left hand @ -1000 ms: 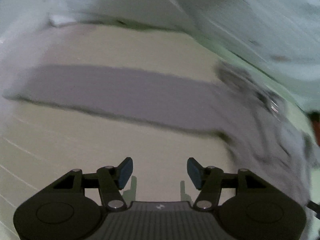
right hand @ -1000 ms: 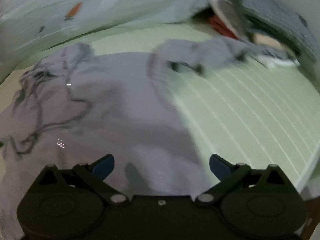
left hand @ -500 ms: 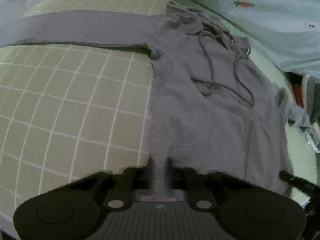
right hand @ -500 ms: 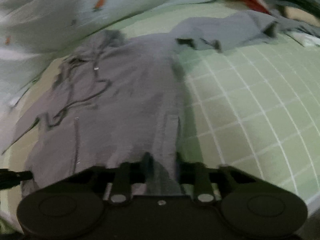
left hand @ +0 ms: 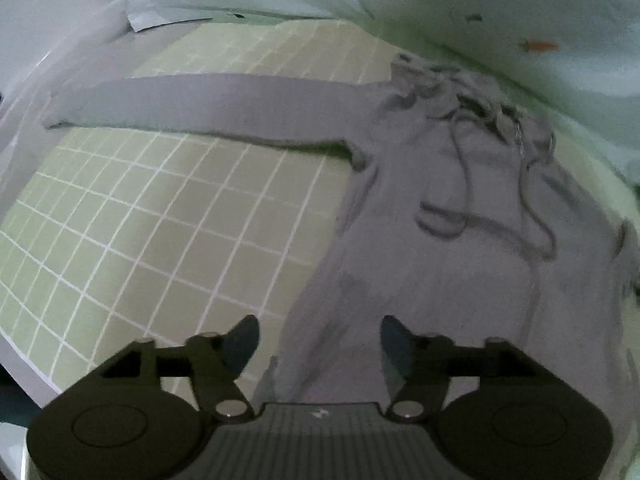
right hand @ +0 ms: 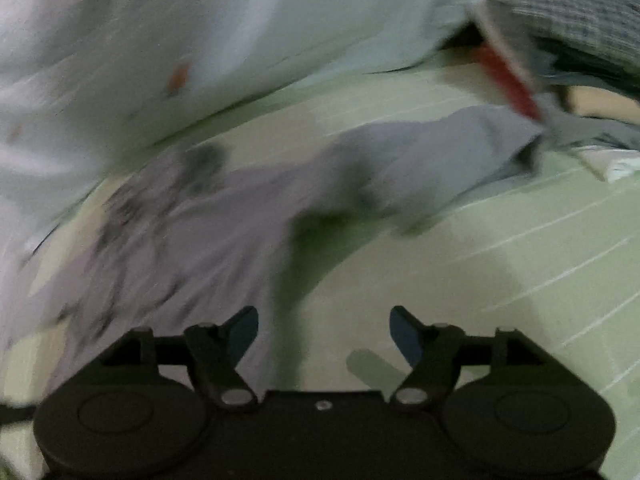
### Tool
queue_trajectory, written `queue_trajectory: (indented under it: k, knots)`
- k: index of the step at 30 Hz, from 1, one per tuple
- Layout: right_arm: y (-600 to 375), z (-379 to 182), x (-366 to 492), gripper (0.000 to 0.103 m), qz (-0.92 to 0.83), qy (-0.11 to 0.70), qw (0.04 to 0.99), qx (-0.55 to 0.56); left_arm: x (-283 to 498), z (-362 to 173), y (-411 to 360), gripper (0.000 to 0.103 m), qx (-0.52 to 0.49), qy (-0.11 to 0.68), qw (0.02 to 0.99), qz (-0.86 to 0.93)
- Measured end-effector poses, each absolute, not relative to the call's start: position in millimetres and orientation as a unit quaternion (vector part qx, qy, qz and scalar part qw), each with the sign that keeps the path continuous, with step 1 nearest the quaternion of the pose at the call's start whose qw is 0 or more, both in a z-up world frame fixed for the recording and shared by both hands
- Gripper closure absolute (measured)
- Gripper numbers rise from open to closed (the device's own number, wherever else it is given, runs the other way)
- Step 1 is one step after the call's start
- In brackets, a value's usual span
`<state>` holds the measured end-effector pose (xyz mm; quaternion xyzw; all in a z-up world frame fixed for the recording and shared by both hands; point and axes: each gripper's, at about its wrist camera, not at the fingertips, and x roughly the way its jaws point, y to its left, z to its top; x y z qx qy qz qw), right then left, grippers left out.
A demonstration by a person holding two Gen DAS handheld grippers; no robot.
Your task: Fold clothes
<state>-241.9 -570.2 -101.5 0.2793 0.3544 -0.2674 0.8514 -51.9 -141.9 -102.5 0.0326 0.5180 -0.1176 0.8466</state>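
Observation:
A grey hoodie (left hand: 440, 248) lies flat on a green checked bedsheet (left hand: 160, 220), hood and drawstrings towards the far side. One sleeve (left hand: 200, 104) stretches out straight to the left. My left gripper (left hand: 318, 340) is open just above the hoodie's lower left hem, nothing between its fingers. In the blurred right wrist view the hoodie (right hand: 192, 232) fills the left, and its other sleeve (right hand: 440, 148) runs crumpled to the right. My right gripper (right hand: 324, 332) is open over the hoodie's right edge and the sheet, holding nothing.
A pale quilt with small prints (left hand: 480, 4) is bunched along the far side of the bed. At the right lies a pile of other clothes, with red and dark grey pieces (right hand: 560, 40). The bed's near left edge (left hand: 24, 360) drops off.
Half a second ago both grippers were shut on the hoodie's bottom hem. Both have since opened and let it go, and the right one is moving, blurring its view.

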Motion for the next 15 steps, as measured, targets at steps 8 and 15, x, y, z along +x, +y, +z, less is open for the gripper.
queue_trajectory:
  k: [8,15]
  knots:
    - [-602,-124,-182,0.028,-0.341,0.392,0.842,0.145,-8,-100,-190,0.031,0.05,0.515,0.847,-0.117]
    - [-610,-141,-165,0.054,-0.335,0.42,0.842,0.051,17,-110,-234,0.031,0.078,0.531,0.831,-0.144]
